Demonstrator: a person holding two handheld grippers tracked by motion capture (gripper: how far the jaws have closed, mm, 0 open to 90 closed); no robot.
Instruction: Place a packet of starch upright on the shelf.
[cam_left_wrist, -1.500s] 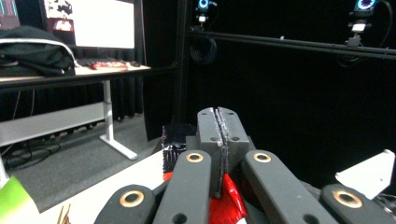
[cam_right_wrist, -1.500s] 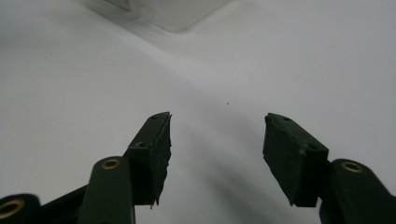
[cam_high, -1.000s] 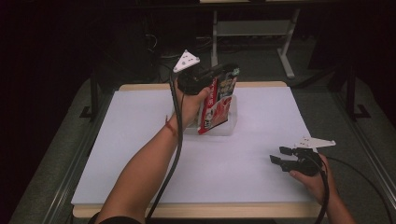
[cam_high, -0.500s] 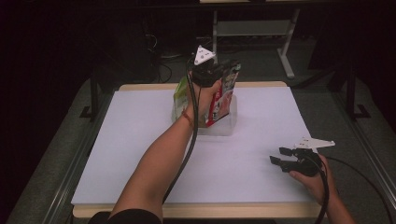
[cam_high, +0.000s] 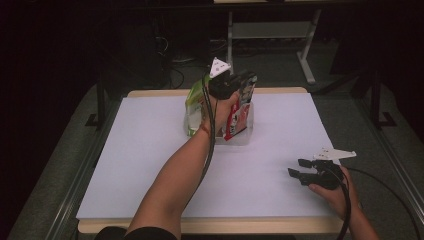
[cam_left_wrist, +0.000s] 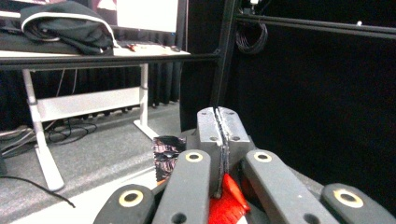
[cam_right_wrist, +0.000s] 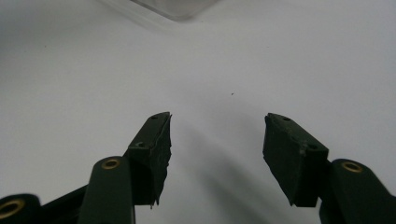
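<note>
We are pinching the red packet (cam_high: 235, 120) in the left gripper (cam_high: 242, 90), lowering it upright into the clear bin (cam_high: 246, 134) beside the green packet (cam_high: 194, 107); the right gripper (cam_high: 300, 169) is resting spread and empty.

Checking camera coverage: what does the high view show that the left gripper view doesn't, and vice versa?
High view alone: the whole white table, the clear bin with a green packet in it, the open right gripper resting low near the table's right edge, and both forearms.

Left gripper view alone: the jaws pressed together close up, a white desk frame and dark clothing on the desk behind.

Both: the left gripper shut on the red packet.
</note>
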